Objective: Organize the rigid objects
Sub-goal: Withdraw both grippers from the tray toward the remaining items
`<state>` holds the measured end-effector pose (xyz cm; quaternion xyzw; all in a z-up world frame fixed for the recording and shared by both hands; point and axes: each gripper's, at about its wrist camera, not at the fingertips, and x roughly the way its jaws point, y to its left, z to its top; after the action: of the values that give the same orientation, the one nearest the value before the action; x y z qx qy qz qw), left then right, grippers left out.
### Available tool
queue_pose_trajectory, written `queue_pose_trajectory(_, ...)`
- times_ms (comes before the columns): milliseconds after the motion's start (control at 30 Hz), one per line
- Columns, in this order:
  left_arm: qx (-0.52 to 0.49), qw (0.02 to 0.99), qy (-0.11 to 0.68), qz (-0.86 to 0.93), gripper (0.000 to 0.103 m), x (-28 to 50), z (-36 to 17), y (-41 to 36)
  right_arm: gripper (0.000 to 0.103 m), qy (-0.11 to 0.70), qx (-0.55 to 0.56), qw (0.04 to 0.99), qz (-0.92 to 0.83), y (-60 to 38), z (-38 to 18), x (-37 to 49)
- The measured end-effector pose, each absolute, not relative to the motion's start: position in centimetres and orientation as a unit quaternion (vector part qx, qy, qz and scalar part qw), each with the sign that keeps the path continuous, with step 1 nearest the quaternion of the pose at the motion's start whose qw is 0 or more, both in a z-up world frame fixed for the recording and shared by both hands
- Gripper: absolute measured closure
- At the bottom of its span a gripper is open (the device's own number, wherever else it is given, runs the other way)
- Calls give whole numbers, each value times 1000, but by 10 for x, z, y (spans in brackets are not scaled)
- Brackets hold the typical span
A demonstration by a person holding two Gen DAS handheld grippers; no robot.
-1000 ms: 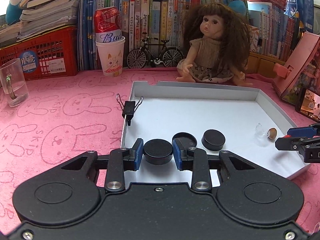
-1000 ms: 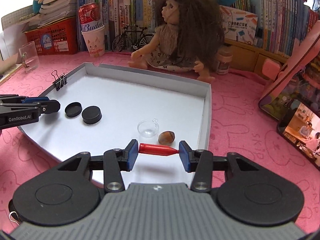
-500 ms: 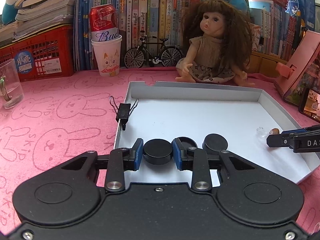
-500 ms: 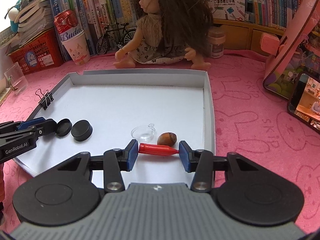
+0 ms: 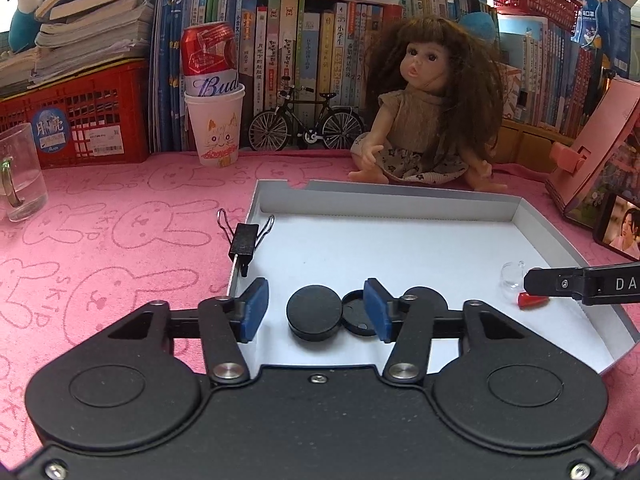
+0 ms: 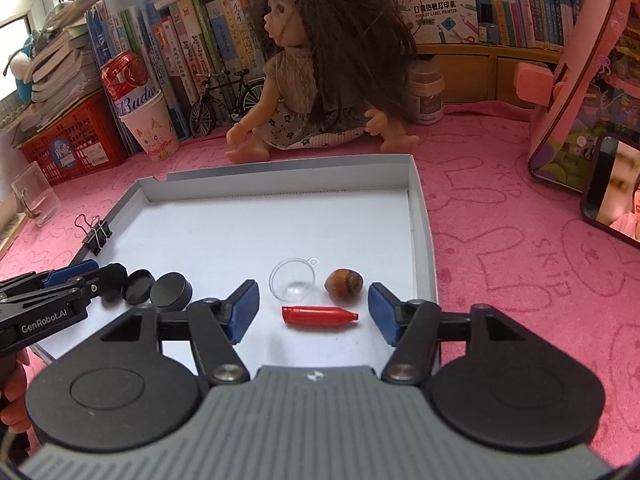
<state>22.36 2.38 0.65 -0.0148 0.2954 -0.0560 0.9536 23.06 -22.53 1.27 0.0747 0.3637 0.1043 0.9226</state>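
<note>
A shallow white tray [image 5: 384, 200] [image 6: 418, 216] lies on the pink cloth. My left gripper [image 5: 314, 310] is open, its blue pads either side of a black round cap [image 5: 314, 316] resting on the tray floor. An upturned black lid [image 5: 358, 316] and another black cap [image 5: 428, 294] lie just right of it. My right gripper [image 6: 312, 308] is open around a red pen cap [image 6: 318, 316] lying on the tray. A clear half-sphere [image 6: 292, 282] and a brown acorn [image 6: 344, 283] lie just beyond it. The left gripper also shows in the right wrist view [image 6: 116, 276].
A black binder clip [image 5: 244, 238] grips the tray's left wall. A doll [image 5: 424, 112] sits behind the tray. A paper cup with a red can [image 5: 214, 128], a toy bicycle [image 5: 306, 128], a glass [image 5: 18, 176], a red crate [image 5: 76, 120] and books stand at the back. A phone [image 6: 612, 188] leans at right.
Both grippers have opened. The left let go of the black cap and the right let go of the red pen cap; both now lie on the tray floor.
</note>
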Motion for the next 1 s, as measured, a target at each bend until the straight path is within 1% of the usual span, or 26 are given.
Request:
queue_pose_trajectory(67, -12, 956, 287, -61, 42, 217, 12, 24, 22, 354, 80, 926, 107, -229, 17, 224)
queue_pose_trajectory(133, -17, 958, 277, -73, 32, 207, 20, 25, 18, 343, 85, 929, 114, -232, 21, 216)
queue_pose_trajectory(200, -23, 959, 268, -86, 29, 197, 25, 26, 16, 333, 85, 931, 120, -233, 25, 206)
queue_pose_trajectory(533, 14, 965, 222, -142, 23, 126, 39, 13, 12, 293, 48, 943, 148, -226, 33, 149)
queue_pose_trajectory(700, 6, 961, 223, -163, 23, 93, 37, 13, 10, 283, 40, 946, 152, -226, 30, 122)
queue_pose_trajectory(1000, 24, 957, 226, -181, 23, 48, 27, 16, 10, 288, 45, 944, 156, -230, 15, 85)
